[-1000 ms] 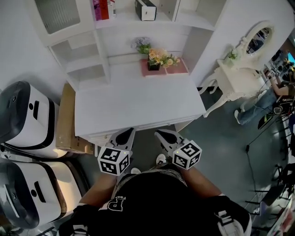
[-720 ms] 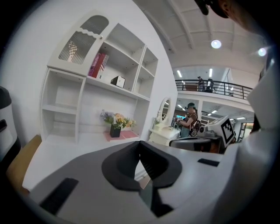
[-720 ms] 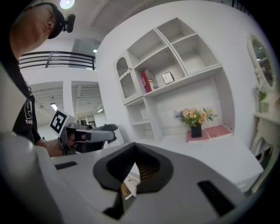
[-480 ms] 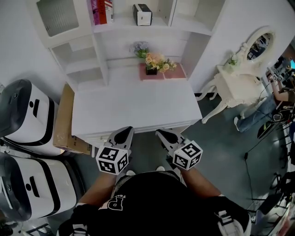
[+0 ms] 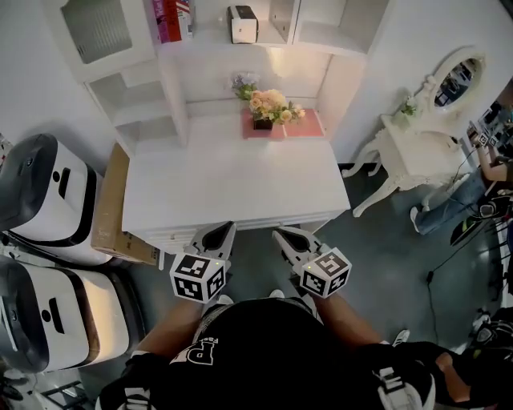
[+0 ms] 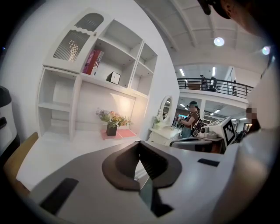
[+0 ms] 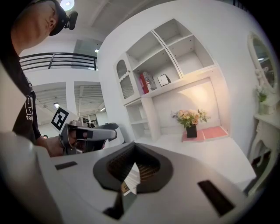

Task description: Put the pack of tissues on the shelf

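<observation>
1. Since the pack of tissues (image 5: 243,24) already stands on the upper shelf (image 5: 210,40), near the red books (image 5: 170,16), I judge the placing done and the step in hand to be a clean withdrawal.
2. To do that well, I would keep both tools low and steady, clear of the tabletop (image 5: 240,188) edge and well away from the flowers (image 5: 268,104), with no sweep towards the shelf.
3. I read the left tongs (image 5: 218,232) as together with nothing between them, and the right tongs (image 5: 284,236) as likewise closed and empty.
4. Both hands sit close to the torso, side by side, just short of the tabletop's near edge. They point forward at the shelf and tip slightly downward, marker cubes uppermost.
</observation>
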A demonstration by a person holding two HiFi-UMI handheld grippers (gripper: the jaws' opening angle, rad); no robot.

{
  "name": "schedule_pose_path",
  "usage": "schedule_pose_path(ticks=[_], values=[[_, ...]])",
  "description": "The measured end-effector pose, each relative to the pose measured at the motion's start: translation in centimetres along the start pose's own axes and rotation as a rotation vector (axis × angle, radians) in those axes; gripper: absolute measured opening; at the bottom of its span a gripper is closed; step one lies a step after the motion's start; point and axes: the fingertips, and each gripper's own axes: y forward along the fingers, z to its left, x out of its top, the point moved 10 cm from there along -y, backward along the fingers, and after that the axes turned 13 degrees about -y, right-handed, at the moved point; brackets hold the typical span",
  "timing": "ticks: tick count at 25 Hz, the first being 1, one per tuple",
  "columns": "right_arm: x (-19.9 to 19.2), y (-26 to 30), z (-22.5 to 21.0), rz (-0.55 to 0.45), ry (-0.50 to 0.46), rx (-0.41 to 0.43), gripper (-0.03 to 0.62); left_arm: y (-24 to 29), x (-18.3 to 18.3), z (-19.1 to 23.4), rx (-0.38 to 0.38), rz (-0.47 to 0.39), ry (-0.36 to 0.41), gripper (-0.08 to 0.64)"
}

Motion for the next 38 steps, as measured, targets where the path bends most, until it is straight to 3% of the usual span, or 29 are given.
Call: schedule_pose_path(ticks=[38], values=[[-0.05,-0.22,-0.52,-0.003,-0.007,-0.010,0.008,0.66,0.38,-0.87,-0.011,0.001,0.022,0.014]])
